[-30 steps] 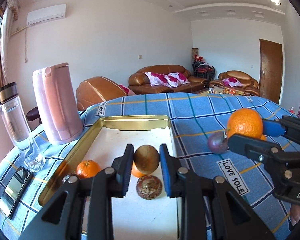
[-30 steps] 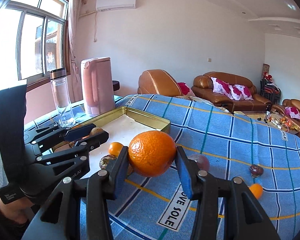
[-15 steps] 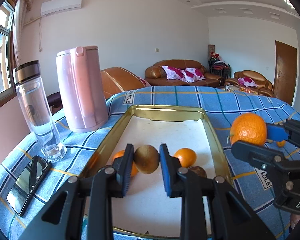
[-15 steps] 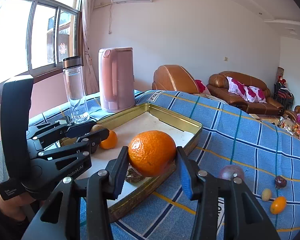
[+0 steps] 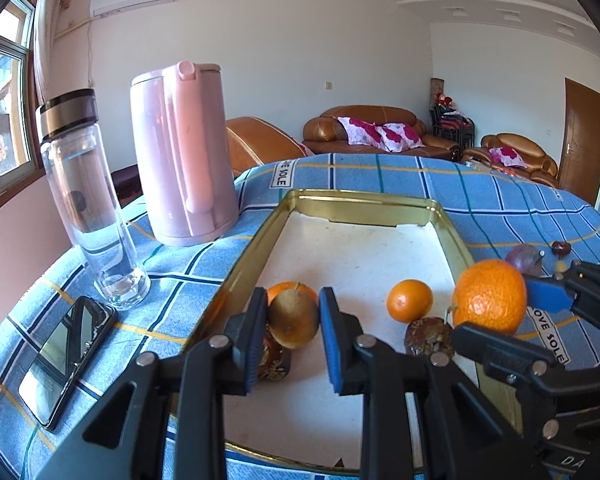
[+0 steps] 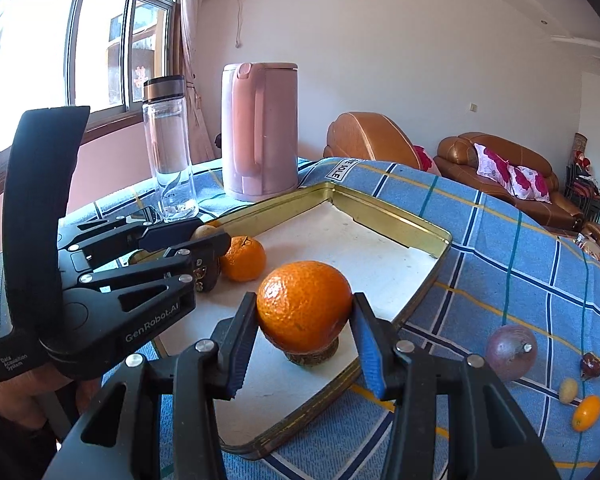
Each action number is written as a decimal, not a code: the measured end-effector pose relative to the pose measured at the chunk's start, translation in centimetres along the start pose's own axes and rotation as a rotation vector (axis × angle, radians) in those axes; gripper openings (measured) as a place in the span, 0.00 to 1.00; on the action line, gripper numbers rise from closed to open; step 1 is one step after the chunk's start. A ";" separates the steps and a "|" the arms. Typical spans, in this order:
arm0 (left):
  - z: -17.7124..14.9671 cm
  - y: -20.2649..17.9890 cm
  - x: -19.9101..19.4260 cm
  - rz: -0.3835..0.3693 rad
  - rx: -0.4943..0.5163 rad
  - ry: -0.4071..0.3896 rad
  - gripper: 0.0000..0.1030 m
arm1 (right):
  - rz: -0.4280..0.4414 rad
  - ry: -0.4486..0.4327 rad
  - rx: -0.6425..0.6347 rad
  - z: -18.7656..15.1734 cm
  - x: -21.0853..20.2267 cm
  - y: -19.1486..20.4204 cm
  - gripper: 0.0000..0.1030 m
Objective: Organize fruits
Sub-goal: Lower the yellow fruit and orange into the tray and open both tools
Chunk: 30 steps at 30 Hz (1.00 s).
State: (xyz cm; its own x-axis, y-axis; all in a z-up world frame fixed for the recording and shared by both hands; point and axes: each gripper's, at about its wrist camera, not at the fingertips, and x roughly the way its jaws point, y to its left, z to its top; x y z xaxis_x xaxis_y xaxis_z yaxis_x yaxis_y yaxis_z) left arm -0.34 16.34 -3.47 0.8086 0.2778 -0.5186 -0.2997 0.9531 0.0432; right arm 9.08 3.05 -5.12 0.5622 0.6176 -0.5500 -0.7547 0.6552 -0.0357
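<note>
My left gripper [image 5: 293, 316] is shut on a brown kiwi [image 5: 293, 322] and holds it over the near left part of the gold tray [image 5: 364, 200]. My right gripper [image 6: 305, 322] is shut on a large orange [image 6: 304, 306], held over the tray's near right part [image 6: 384, 204]. In the tray lie a small orange [image 5: 409, 301], another orange [image 5: 290, 291] behind the kiwi, and two dark brown wrinkled fruits [image 5: 428, 336] [image 5: 274, 358]. On the cloth to the right lie a purple fruit [image 6: 510, 352], a small dark fruit [image 6: 591, 366], a pale small fruit [image 6: 568, 391] and a kumquat [image 6: 587, 412].
A pink kettle [image 5: 182, 152] and a glass bottle [image 5: 88, 200] stand left of the tray. A phone [image 5: 64, 360] lies at the near left on the blue plaid cloth [image 5: 500, 200]. Sofas stand beyond the table.
Both grippers have moved left over the tray with their fruits. The kiwi has come to the tray's left side and the large orange from above the cloth to above the tray's right part.
</note>
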 end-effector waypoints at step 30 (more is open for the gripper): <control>-0.2 -0.5 1.8 -0.011 0.059 0.091 0.29 | 0.003 0.059 -0.010 -0.6 1.7 0.8 0.47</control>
State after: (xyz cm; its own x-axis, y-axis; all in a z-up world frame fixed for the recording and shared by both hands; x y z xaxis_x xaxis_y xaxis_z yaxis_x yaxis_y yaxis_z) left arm 1.18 16.36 -4.55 0.7617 0.2575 -0.5945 -0.2580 0.9623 0.0861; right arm 9.23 4.40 -6.60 0.5393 0.5928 -0.5981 -0.7599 0.6486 -0.0423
